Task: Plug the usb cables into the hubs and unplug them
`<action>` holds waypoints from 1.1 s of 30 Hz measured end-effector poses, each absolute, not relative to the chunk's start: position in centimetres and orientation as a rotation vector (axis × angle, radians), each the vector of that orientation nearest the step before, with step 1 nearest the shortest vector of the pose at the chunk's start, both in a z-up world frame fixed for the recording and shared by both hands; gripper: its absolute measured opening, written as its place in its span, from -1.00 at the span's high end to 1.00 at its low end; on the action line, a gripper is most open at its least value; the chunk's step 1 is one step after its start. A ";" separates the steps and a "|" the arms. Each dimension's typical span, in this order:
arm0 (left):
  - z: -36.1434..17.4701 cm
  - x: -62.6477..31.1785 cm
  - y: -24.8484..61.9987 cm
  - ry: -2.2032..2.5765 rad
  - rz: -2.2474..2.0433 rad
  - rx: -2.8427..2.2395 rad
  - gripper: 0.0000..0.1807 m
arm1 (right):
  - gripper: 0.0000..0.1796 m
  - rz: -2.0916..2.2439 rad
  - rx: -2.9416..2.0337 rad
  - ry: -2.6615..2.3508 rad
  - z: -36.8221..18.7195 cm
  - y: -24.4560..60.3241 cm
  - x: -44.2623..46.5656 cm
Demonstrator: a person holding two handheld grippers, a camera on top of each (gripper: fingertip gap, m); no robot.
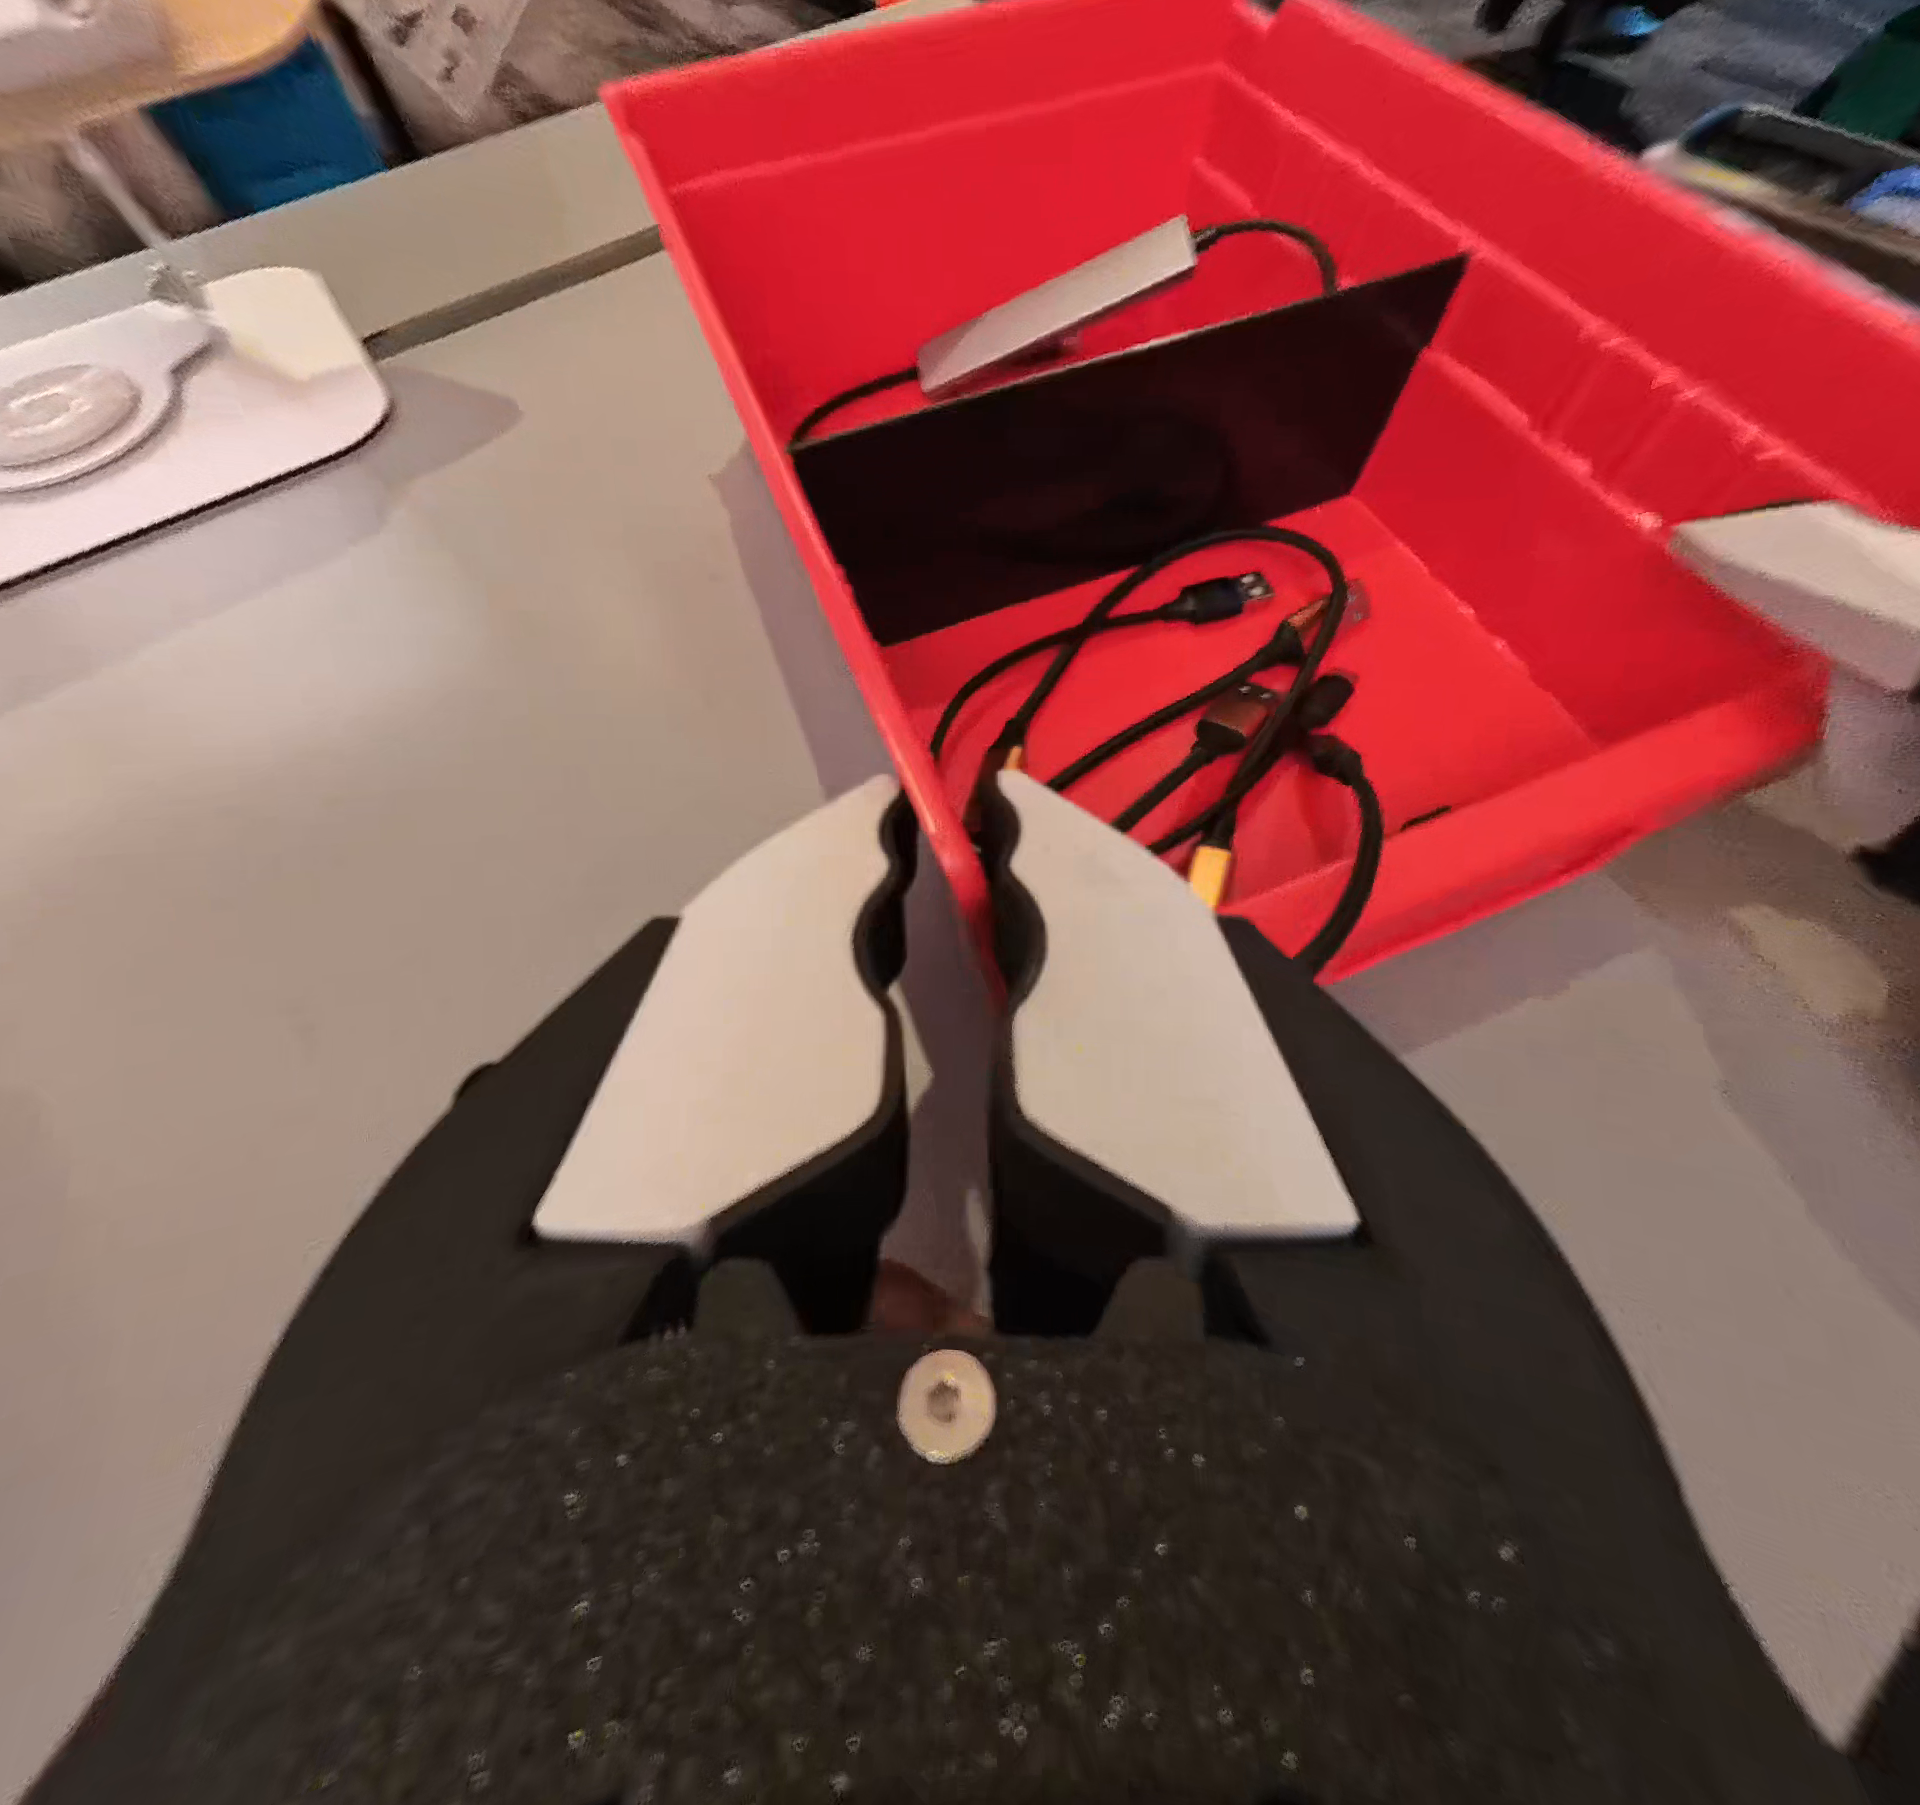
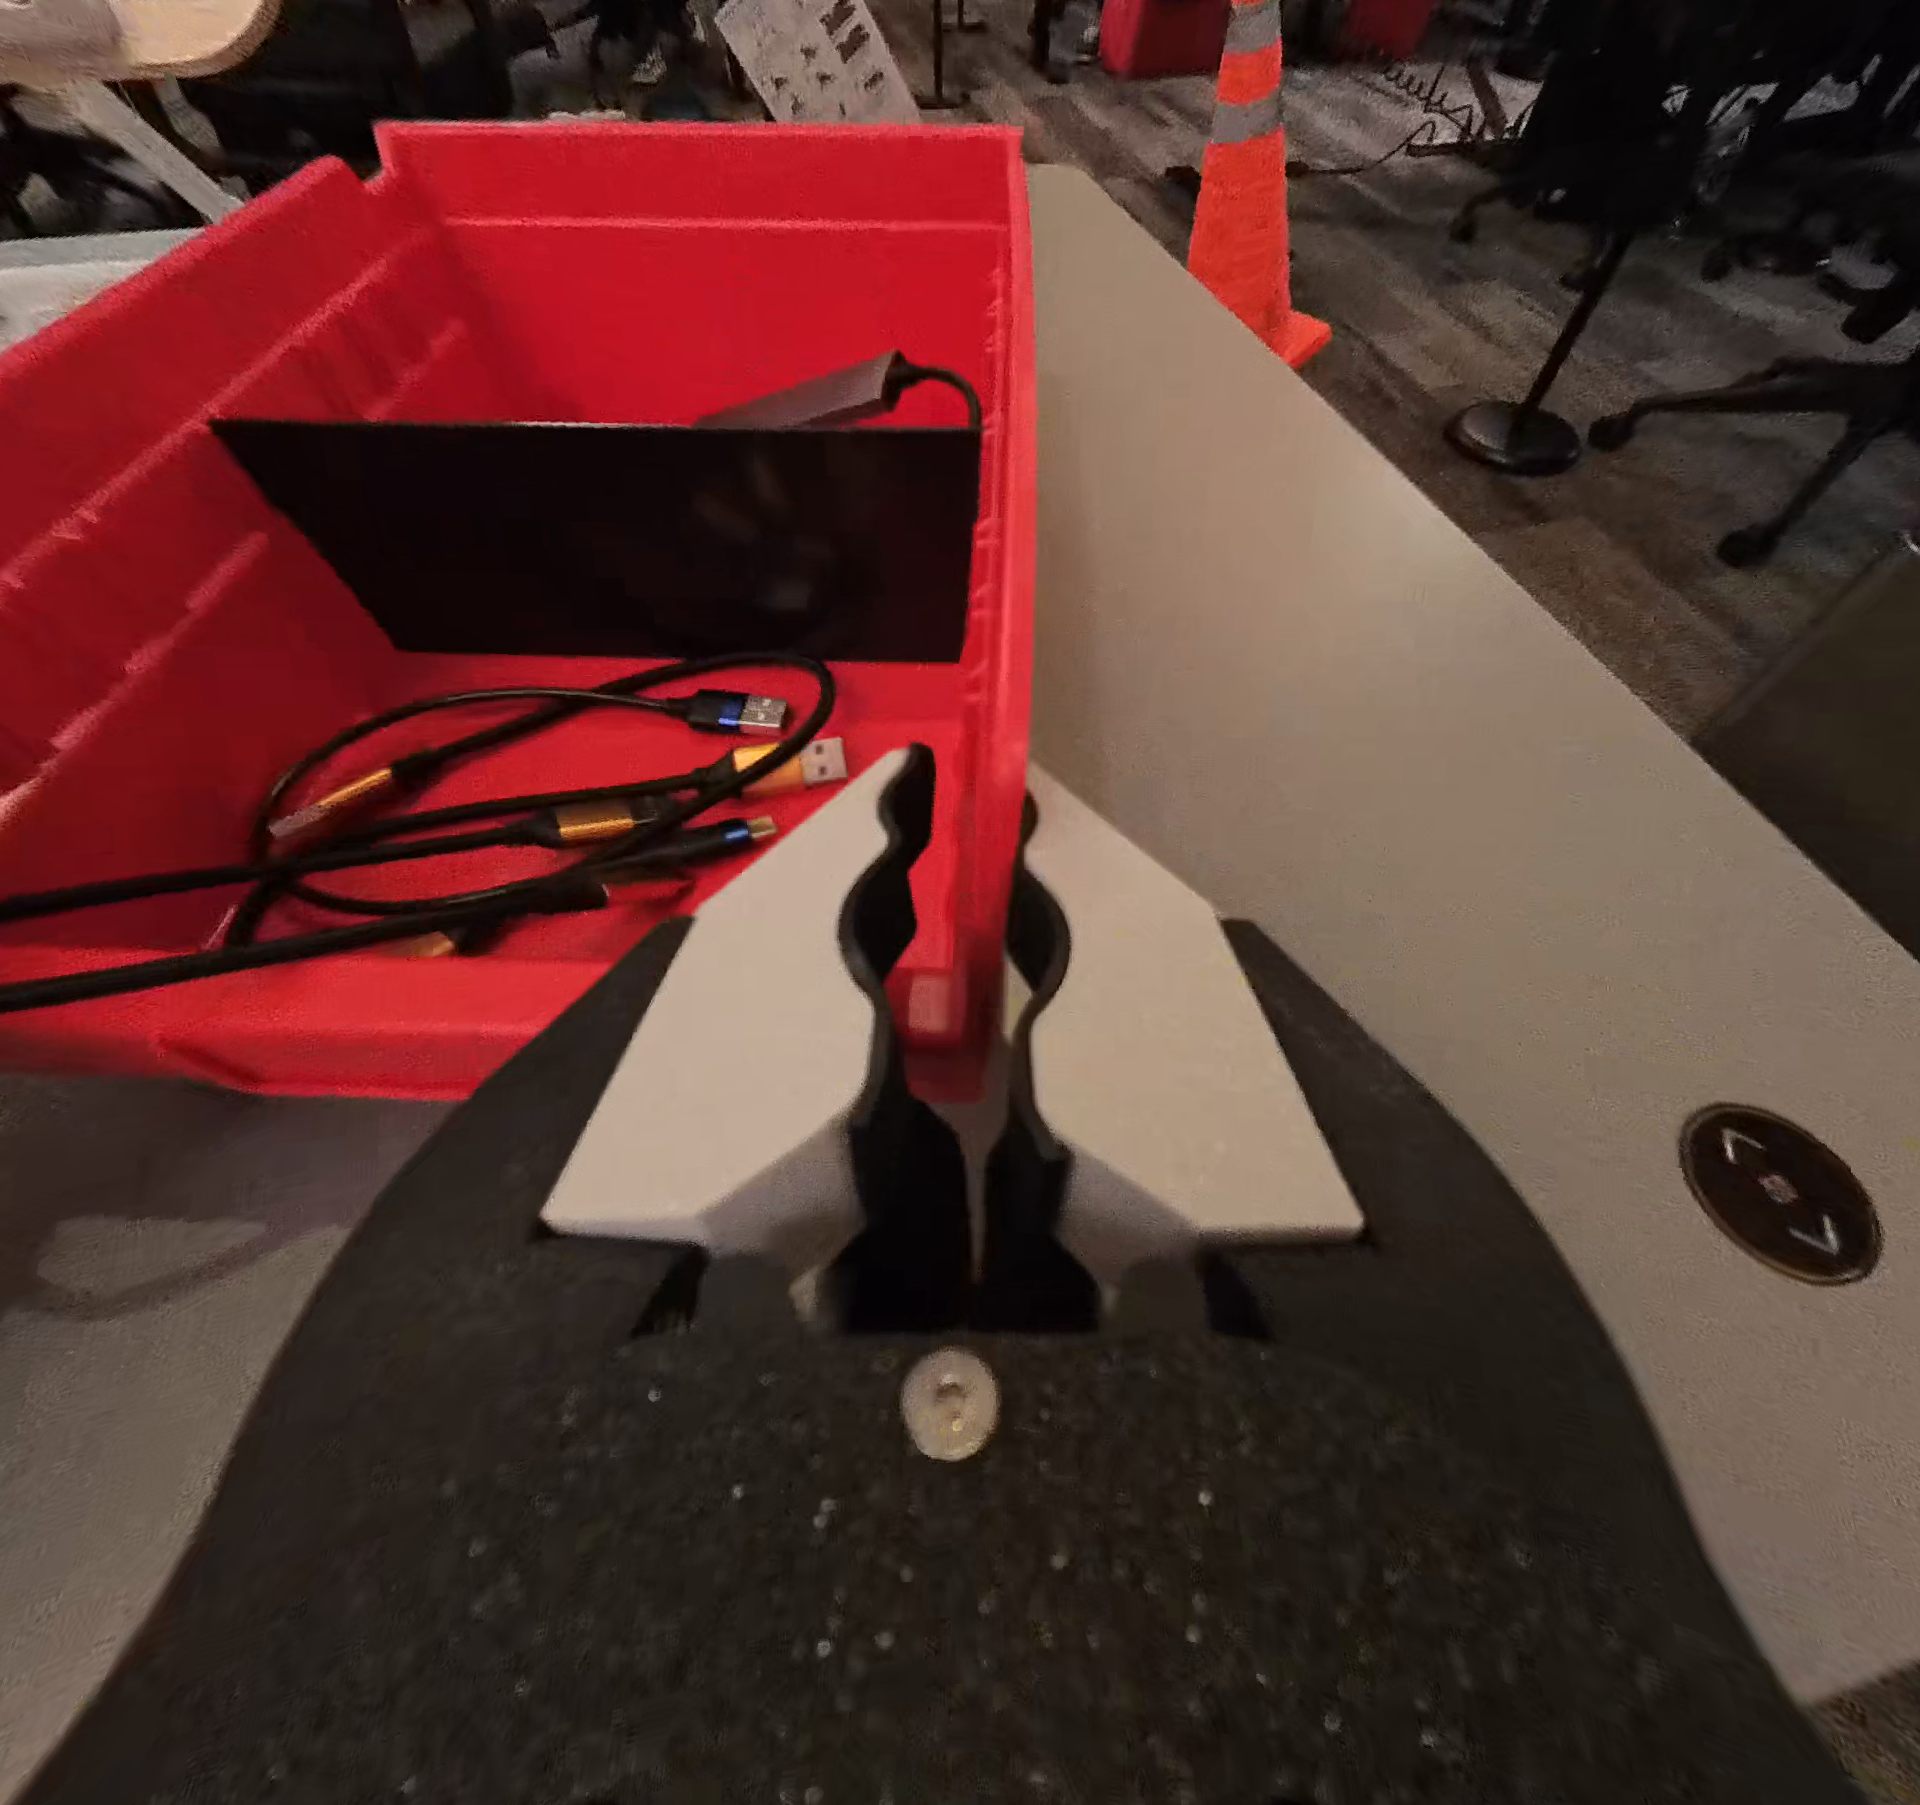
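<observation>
Both hand-held grippers are on the red bin (image 1: 935, 197) at once. The left hand-held gripper (image 1: 948, 799) straddles the bin's near left wall, one finger outside over the grey counter (image 1: 416, 768), the other inside, jaws pinched on that wall. The right hand-held gripper (image 2: 971, 779) does the same at the opposite side, its fingers clamped either side of the right wall close to the front corner. Just ahead of the left gripper's tips, in the front compartment, lies a tangle of black usb cables (image 1: 1226, 706) with orange and blue-collared plugs, loose, none plugged in. Beyond them stands a dark divider panel (image 1: 1122, 477), and past it, in the rear compartment, the grey hub (image 1: 1060, 306) rests with its own black lead curling away. Far off beyond the right gripper stands an orange traffic cone (image 2: 1247, 124) on the floor.
</observation>
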State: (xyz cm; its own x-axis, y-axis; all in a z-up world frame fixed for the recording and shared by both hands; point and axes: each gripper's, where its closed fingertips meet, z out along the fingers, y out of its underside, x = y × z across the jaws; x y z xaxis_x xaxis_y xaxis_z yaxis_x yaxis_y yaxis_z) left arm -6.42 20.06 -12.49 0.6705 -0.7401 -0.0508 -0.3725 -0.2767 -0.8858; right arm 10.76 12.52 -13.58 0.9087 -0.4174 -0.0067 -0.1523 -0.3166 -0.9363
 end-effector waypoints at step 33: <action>-5.1 -32.5 23.5 0.453 -0.685 -1.625 0.69 | 0.82 0.082 -1.899 -0.112 -12.6 20.5 -12.7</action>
State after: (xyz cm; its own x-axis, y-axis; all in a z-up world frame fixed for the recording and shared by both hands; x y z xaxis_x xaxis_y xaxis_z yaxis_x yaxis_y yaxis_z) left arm -32.47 23.53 -5.11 0.7463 -0.6415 0.1776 0.0876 -0.1698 -0.9816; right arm -12.70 20.51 -12.61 0.9929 0.1187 -0.0017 0.0369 -0.3223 -0.9459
